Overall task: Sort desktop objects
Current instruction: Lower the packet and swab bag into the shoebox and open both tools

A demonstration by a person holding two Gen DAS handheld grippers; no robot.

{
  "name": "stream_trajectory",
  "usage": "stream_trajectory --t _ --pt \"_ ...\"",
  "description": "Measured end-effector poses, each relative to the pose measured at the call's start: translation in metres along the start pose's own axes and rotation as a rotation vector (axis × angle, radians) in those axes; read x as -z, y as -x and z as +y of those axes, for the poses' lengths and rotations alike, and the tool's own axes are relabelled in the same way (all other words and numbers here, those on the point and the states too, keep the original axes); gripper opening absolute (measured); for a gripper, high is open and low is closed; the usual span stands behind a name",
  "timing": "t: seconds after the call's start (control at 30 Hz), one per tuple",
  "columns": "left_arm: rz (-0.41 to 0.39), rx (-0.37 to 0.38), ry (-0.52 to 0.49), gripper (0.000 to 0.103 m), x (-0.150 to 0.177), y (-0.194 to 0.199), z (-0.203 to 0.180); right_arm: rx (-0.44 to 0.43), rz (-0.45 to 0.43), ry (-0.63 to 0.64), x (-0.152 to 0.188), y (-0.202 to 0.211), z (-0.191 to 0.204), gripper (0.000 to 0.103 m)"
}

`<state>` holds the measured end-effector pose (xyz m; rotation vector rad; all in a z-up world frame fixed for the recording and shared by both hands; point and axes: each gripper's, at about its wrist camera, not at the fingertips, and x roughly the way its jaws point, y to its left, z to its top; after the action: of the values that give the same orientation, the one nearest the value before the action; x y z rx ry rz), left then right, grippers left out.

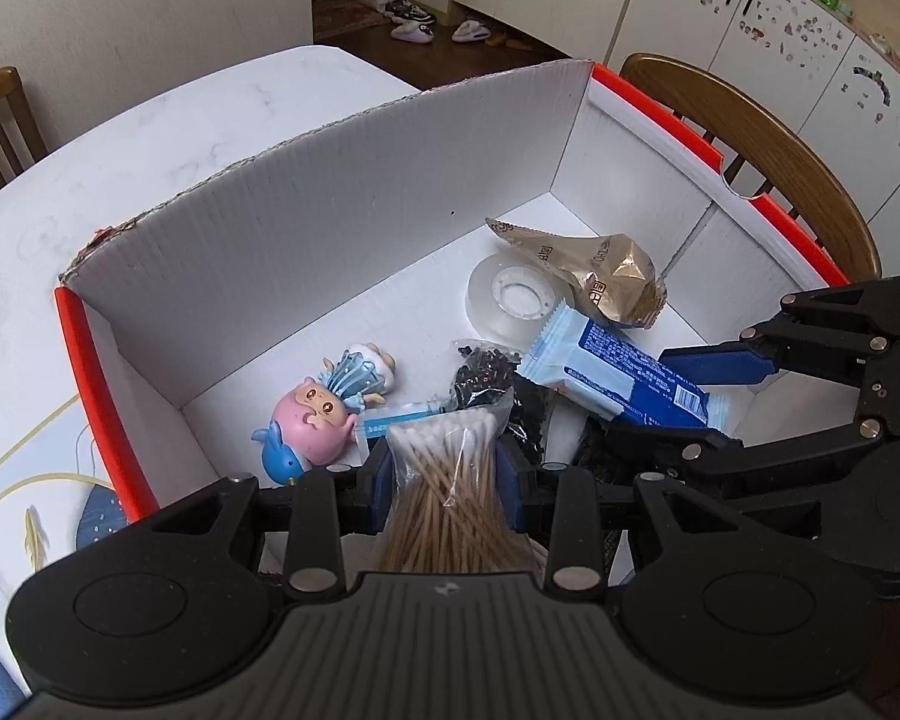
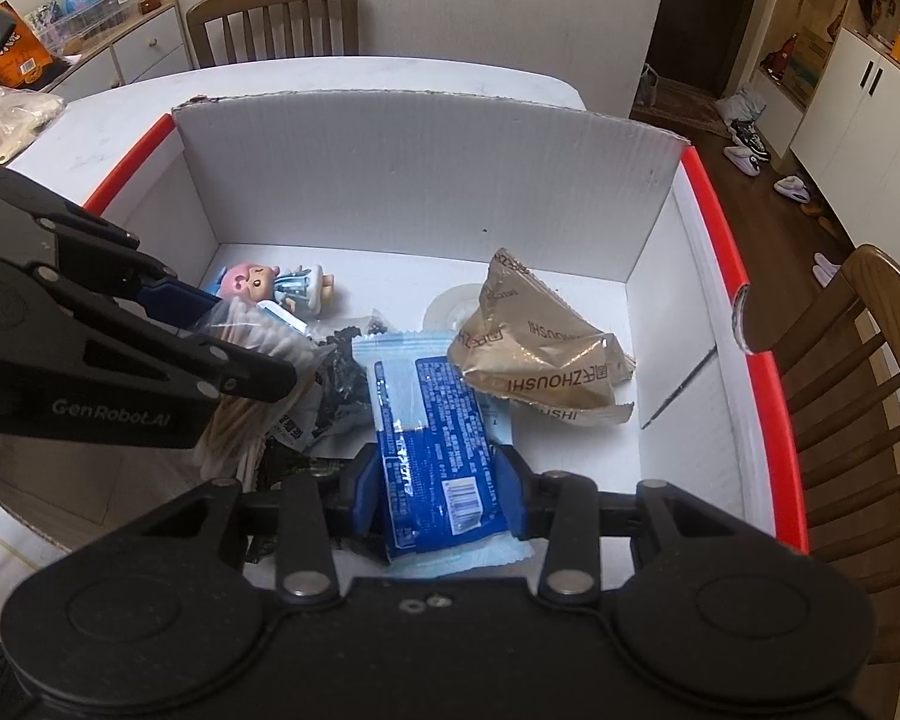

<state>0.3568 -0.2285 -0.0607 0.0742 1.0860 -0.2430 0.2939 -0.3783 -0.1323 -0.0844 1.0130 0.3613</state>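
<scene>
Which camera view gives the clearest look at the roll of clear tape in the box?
The left wrist view: the roll of clear tape lies flat, hub and most of its ring exposed. In the right wrist view the tape is largely hidden behind the gold snack wrapper.

The left wrist view looks down along its fingers into the box (image 1: pixel 330 192) from its near left, close above the contents. The right wrist view looks in from the near right, equally close. Both share the box floor, the doll (image 1: pixel 315 420) (image 2: pixel 252 282) and each other's gripper.
</scene>
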Motion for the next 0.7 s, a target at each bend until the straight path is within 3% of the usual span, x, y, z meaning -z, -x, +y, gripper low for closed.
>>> stream_trajectory --t 0.13,0.3,0.37,0.7 --pt "-0.002 0.010 0.006 0.035 0.000 0.002 0.000 -0.003 -0.016 0.014 0.000 0.006 0.000 0.046" --pt "-0.026 0.033 0.000 0.053 0.002 0.011 -0.003 -0.008 -0.050 0.017 0.001 0.019 -0.003 0.051" --pt "-0.041 0.033 -0.004 0.056 0.002 0.017 -0.005 -0.009 -0.068 0.013 0.003 0.027 -0.005 0.053" --pt "-0.107 0.049 0.023 0.058 0.007 0.053 -0.004 -0.040 -0.147 -0.010 0.008 0.065 -0.004 0.054"
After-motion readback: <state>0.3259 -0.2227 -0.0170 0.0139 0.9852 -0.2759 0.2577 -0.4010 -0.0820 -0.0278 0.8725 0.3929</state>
